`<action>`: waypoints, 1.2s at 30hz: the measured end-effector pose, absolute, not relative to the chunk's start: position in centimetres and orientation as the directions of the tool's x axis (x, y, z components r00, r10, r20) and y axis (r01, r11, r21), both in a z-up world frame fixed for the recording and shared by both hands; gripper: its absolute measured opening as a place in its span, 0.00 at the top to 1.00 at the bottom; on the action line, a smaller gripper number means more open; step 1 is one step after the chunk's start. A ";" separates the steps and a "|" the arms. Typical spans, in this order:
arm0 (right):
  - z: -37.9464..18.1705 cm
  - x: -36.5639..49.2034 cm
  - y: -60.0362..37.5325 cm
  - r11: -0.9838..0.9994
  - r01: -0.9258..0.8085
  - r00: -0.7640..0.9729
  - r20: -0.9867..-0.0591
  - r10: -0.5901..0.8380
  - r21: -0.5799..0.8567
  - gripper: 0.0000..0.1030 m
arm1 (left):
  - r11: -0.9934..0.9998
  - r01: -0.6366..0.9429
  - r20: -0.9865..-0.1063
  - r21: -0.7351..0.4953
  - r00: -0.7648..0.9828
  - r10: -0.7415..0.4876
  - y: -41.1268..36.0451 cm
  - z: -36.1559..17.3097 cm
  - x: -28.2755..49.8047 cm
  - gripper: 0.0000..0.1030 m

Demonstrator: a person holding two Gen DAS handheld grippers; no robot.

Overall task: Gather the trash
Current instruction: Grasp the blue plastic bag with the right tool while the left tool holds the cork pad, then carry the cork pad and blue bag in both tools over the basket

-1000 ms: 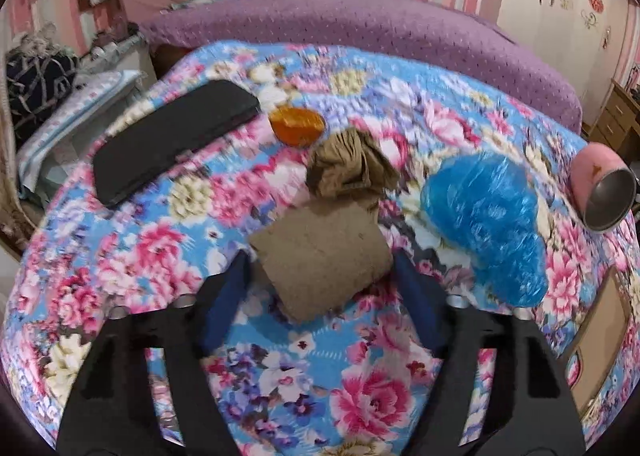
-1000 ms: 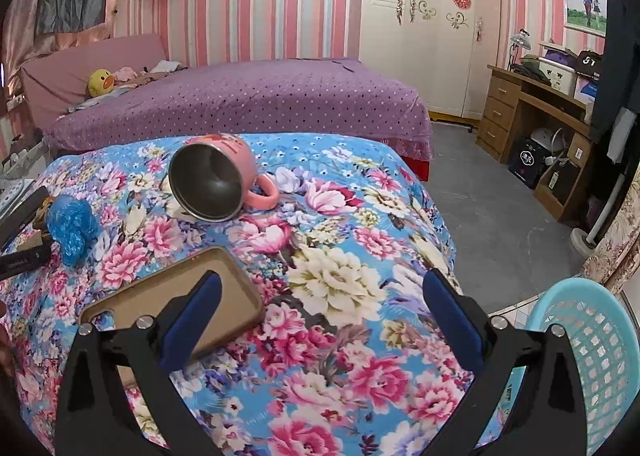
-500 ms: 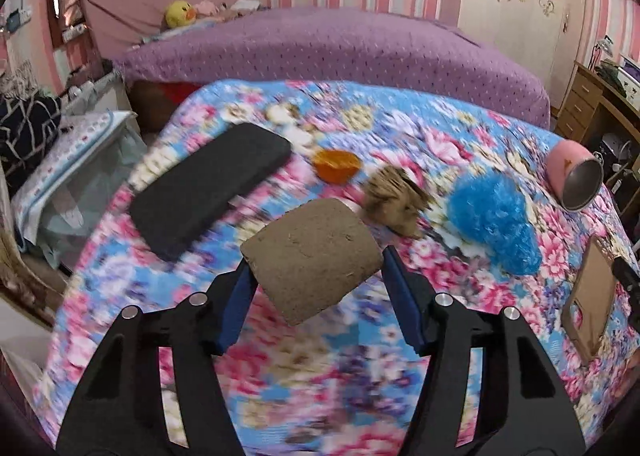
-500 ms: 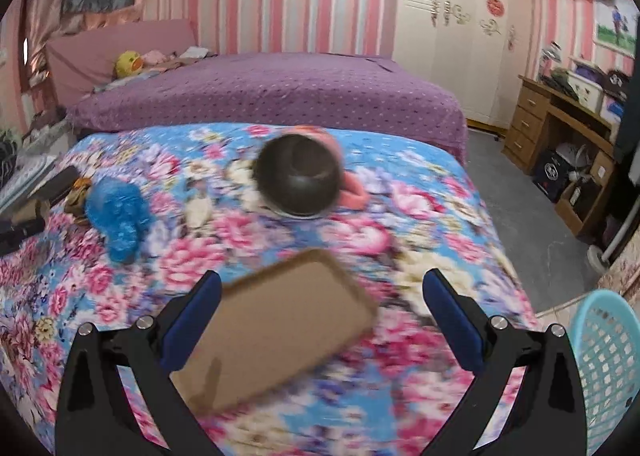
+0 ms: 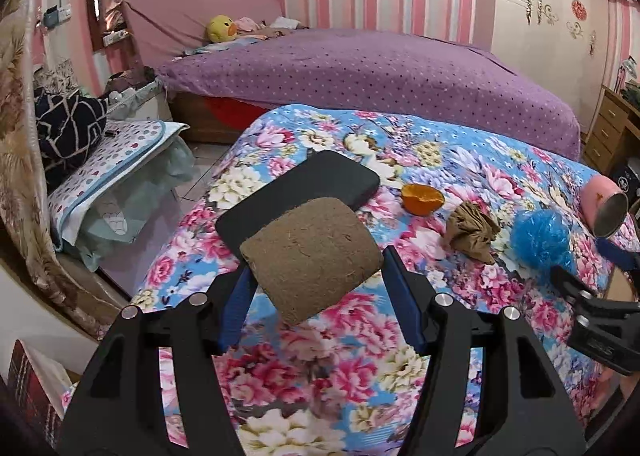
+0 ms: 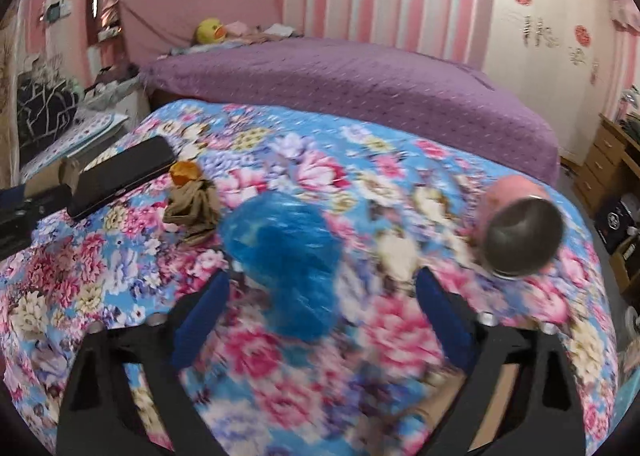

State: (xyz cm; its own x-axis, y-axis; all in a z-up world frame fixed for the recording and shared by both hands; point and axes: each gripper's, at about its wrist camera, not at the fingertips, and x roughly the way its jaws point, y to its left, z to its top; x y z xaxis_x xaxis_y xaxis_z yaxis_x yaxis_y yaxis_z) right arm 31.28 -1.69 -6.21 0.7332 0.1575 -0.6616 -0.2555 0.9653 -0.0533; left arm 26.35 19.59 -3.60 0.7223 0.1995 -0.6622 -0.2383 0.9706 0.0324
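Observation:
My left gripper (image 5: 314, 298) is shut on a brown cardboard piece (image 5: 310, 254) and holds it above the floral table. On the table lie an orange peel (image 5: 422, 199), a crumpled brown paper (image 5: 472, 230) and a crumpled blue plastic bag (image 5: 540, 238). My right gripper (image 6: 322, 296) is open, its fingers on either side of the blue plastic bag (image 6: 288, 252), just in front of it. The brown paper (image 6: 192, 208) and orange peel (image 6: 185, 172) lie to its left. The right gripper also shows at the right edge of the left wrist view (image 5: 600, 296).
A black flat case (image 5: 298, 196) lies at the table's left, also in the right wrist view (image 6: 120, 176). A pink mug (image 6: 520, 232) lies on its side at the right. A purple bed (image 5: 360, 72) stands behind the table. The table's left edge drops to bedding (image 5: 116, 176).
My left gripper has lifted the cardboard piece off the table and drawn back to the left. My right gripper has swung left from the mug and phone to the blue bag.

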 end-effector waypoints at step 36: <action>-1.6 21.3 -21.6 1.000 -0.017 0.831 -0.557 0.010 -0.008 0.75 | 0.996 -0.054 -0.625 -0.075 0.781 -0.005 6.8 -1.4 23.3 0.41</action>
State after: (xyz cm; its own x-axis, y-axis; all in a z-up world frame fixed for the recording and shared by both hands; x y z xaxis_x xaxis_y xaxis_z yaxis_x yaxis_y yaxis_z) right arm 21.34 -21.65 -1.59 0.8306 0.0096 -0.5568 -0.0170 0.9998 -0.0081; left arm 23.25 6.81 -1.38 0.7807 -0.0049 -0.6249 -0.0536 0.9958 -0.0747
